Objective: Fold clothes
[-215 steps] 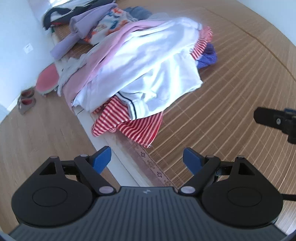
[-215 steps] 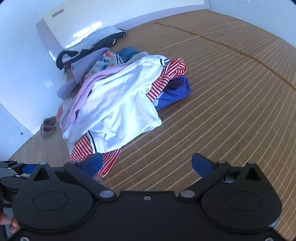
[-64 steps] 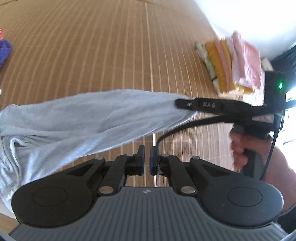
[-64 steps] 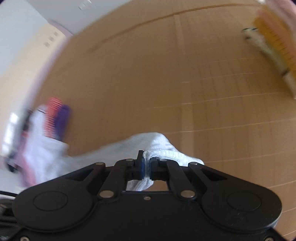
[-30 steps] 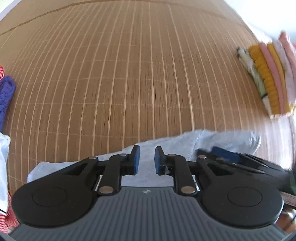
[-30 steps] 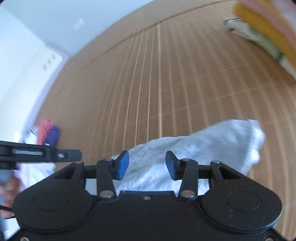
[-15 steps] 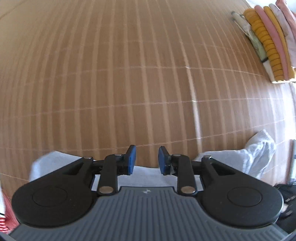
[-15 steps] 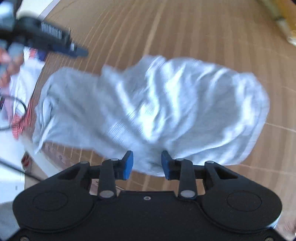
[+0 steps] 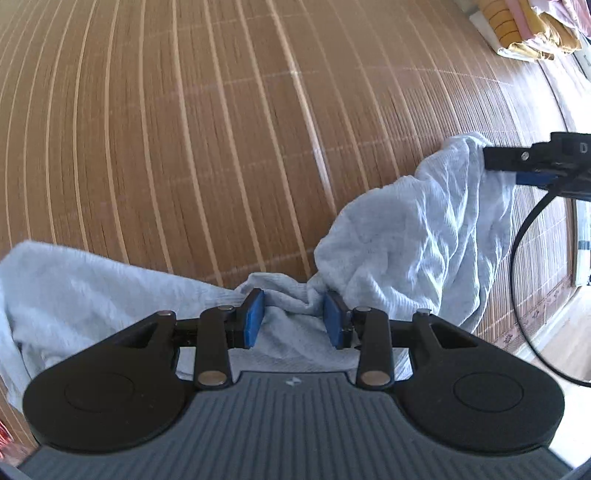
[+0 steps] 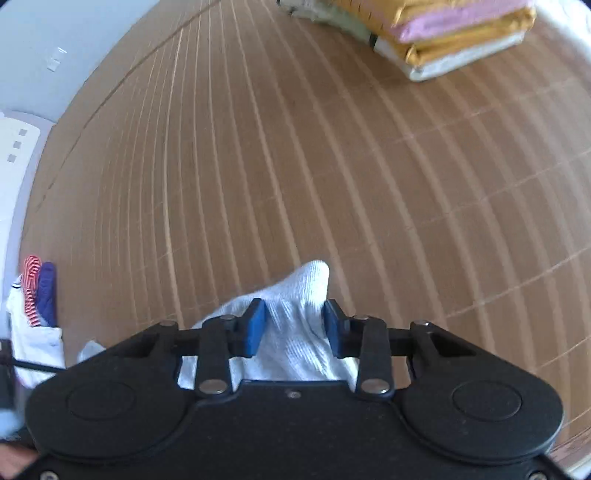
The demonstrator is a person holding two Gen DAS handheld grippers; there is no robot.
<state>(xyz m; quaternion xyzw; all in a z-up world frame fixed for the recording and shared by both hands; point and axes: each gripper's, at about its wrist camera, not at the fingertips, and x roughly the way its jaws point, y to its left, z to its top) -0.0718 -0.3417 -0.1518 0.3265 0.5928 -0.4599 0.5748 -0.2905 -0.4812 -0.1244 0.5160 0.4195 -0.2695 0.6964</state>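
Observation:
A light grey garment [image 9: 417,236] lies crumpled on the bamboo mat [image 9: 221,129]. My left gripper [image 9: 291,319] is open, its blue pads either side of a ridge of the garment's near edge. My right gripper [image 10: 291,325] is open over a raised corner of the same garment [image 10: 299,310]. The right gripper also shows at the right edge of the left wrist view [image 9: 535,162], at the garment's far end. Much of the garment is hidden under both gripper bodies.
A stack of folded clothes in yellow, pink and white [image 10: 443,33] sits at the far right of the mat, also in the left wrist view [image 9: 532,26]. A pile of unfolded clothes [image 10: 35,295] lies at the left. A black cable [image 9: 517,266] hangs by the mat's patterned edge.
Both grippers have let go of the garment and opened; it now lies on the mat. Both have dropped low to its near edge, jaws a little wider than half a second ago.

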